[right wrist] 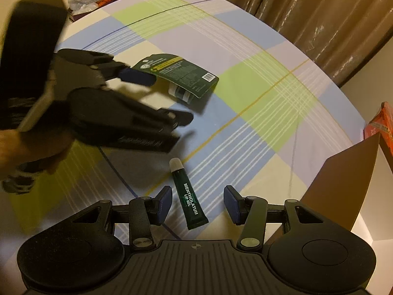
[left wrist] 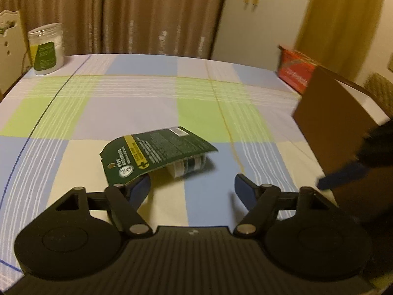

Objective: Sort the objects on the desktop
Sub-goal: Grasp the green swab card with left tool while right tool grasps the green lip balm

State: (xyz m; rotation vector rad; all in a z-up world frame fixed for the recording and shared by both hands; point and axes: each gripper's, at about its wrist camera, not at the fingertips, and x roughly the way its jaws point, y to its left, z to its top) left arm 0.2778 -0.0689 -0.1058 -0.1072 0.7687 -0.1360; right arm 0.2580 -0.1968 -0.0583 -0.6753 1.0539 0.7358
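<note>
A dark green blister card (left wrist: 157, 152) with a small product under it lies on the checked tablecloth (left wrist: 137, 108). My left gripper (left wrist: 194, 189) is open just short of it; the card's near corner overlaps the left fingertip (left wrist: 141, 188). In the right wrist view, a green Mentholatum lip gel tube (right wrist: 190, 196) lies flat between the open fingers of my right gripper (right wrist: 199, 205), closer to the left pad (right wrist: 164, 202) and untouched. That view also shows the left gripper (right wrist: 167, 98) beside the blister card (right wrist: 179, 73), held by a hand (right wrist: 24, 147).
An open brown cardboard box (left wrist: 326, 123) stands at the table's right side, close to the right gripper (left wrist: 343, 179); the box (right wrist: 343, 184) shows a pale inside. A red package (left wrist: 294, 68) sits behind it. A white jar (left wrist: 46, 49) stands at the far left corner. Curtains hang behind.
</note>
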